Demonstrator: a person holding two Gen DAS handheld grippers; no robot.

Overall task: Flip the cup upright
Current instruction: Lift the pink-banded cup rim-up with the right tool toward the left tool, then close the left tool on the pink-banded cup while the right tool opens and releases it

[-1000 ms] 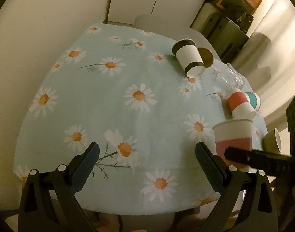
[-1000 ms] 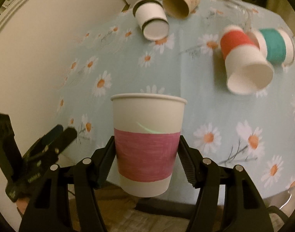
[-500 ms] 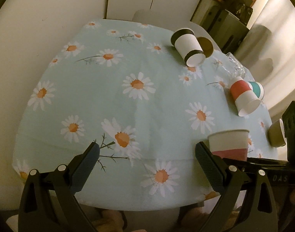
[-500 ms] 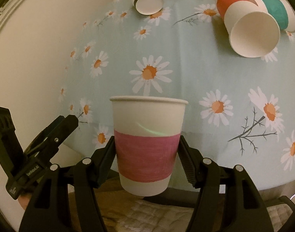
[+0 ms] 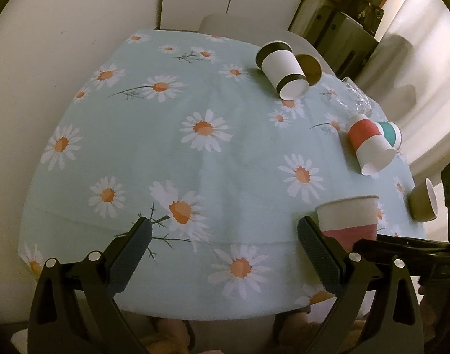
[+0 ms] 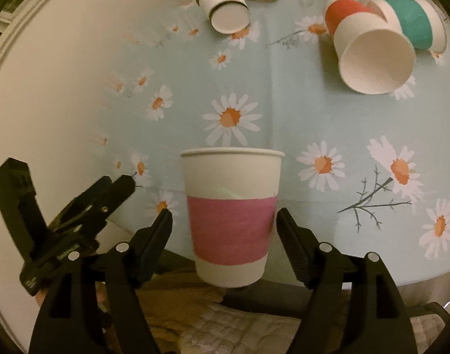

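A white paper cup with a pink band stands upright, mouth up, near the front edge of the daisy tablecloth. My right gripper is open; its fingers stand a little off the cup on both sides. The cup's image is slightly blurred. It also shows in the left wrist view at the right, behind my left gripper's right finger. My left gripper is open and empty over the table's front edge.
Other cups lie on their sides: black-banded, brown, red-banded, teal-banded, another brown one at the right edge. A clear glass lies behind them. A wall runs at the left.
My right gripper lowered the pink-banded cup toward the table's front edge, then opened; its fingers now stand off the cup. My left gripper pulled back slightly.
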